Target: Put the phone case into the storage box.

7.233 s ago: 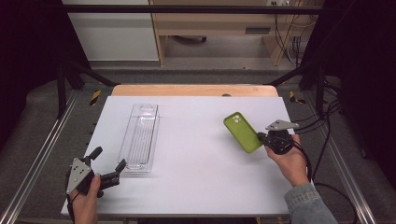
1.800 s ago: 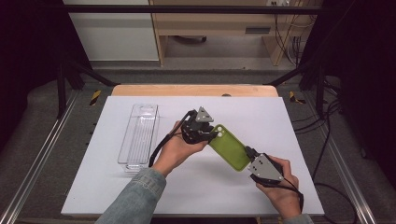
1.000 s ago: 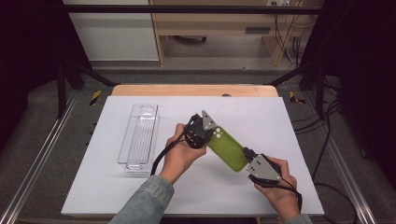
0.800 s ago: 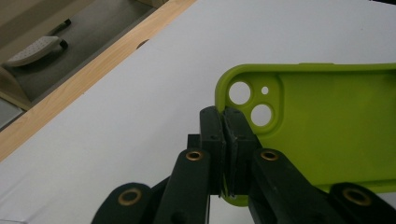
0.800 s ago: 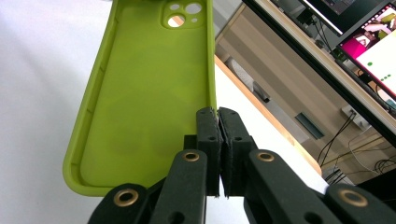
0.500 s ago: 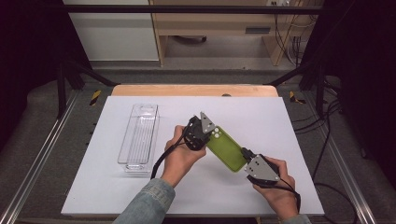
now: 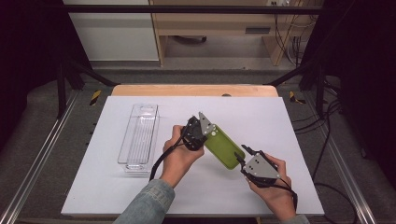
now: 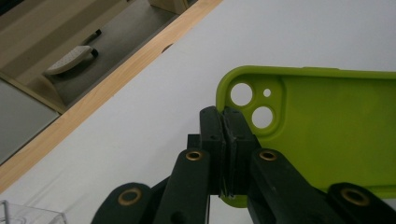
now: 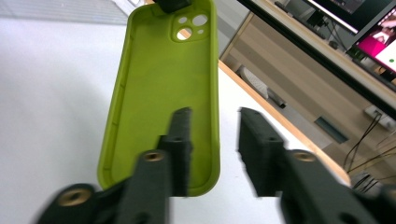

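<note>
A lime-green phone case (image 7: pixel 224 148) hangs just above the white table (image 7: pixel 280 116), slanting from upper left to lower right. My left gripper (image 7: pixel 205 135) is shut on the rim at its camera-hole end; in the left gripper view the jaws (image 8: pixel 225 126) pinch the rim of the case (image 8: pixel 327 126) beside the holes. My right gripper (image 7: pixel 243 156) is at the case's other end. Its jaws (image 9: pixel 212 116) have just been opening. The long edge of the case (image 9: pixel 159 79) lies in the gap between them, and the pads do not press on it.
A clear plastic tray (image 7: pixel 139 137) lies lengthwise on the left half of the table. A wooden strip (image 7: pixel 194 90) runs along the far edge. Cables (image 7: pixel 327 140) trail off the right side.
Seven seconds ago the right gripper alone held the case at the right. Since then the left gripper has taken its far end, and the right gripper's jaws have now parted.
</note>
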The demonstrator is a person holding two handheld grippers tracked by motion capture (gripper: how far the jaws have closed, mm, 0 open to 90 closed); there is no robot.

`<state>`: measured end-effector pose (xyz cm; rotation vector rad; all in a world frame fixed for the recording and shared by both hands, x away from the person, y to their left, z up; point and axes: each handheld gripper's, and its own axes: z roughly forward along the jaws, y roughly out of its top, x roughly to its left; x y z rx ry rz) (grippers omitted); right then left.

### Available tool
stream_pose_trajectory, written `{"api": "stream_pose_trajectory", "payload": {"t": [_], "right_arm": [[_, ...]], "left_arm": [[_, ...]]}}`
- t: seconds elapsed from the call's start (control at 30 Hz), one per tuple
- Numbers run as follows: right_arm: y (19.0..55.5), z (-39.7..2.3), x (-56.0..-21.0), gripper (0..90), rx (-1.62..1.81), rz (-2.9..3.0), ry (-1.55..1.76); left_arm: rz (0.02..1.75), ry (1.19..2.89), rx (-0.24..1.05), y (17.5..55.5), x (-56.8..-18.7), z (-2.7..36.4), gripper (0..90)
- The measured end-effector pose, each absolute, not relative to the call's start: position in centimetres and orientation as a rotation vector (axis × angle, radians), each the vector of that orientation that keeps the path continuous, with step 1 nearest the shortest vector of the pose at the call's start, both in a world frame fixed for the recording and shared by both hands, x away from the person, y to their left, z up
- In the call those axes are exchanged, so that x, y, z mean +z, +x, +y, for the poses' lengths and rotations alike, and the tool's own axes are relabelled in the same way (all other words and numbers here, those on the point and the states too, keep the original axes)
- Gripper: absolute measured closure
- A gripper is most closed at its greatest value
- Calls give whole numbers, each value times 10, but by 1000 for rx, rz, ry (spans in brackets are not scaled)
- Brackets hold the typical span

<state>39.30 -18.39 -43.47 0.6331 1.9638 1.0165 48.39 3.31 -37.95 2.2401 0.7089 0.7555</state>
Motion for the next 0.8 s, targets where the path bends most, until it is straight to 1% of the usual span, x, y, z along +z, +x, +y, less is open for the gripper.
{"api": "stream_pose_trajectory", "payload": {"t": [0.03, 0.13, 0.17, 0.2, 0.27, 0.53, 0.57, 0.67, 0.8], "right_arm": [[393, -184, -435, 603, 1017, 1964, 633], [395, -185, -434, 521, 1062, 1968, 669], [396, -186, -434, 486, 1079, 1968, 693], [398, -188, -435, 415, 1103, 1965, 730], [400, -191, -435, 381, 1122, 1961, 757], [405, -198, -436, 292, 1180, 1961, 820], [405, -198, -436, 292, 1180, 1961, 820], [407, -202, -436, 251, 1215, 1982, 839], [408, -206, -437, 223, 1242, 2012, 852]], "left_arm": [[709, 2240, 755, 484, -379, 33, 877], [705, 2246, 774, 485, -380, 36, 878], [705, 2245, 778, 485, -380, 36, 878], [706, 2245, 781, 485, -380, 37, 878], [704, 2241, 796, 485, -380, 40, 877], [710, 2227, 811, 484, -379, 45, 878], [710, 2227, 811, 484, -379, 45, 878], [713, 2219, 797, 483, -378, 48, 877], [716, 2212, 787, 483, -377, 50, 878]]}}
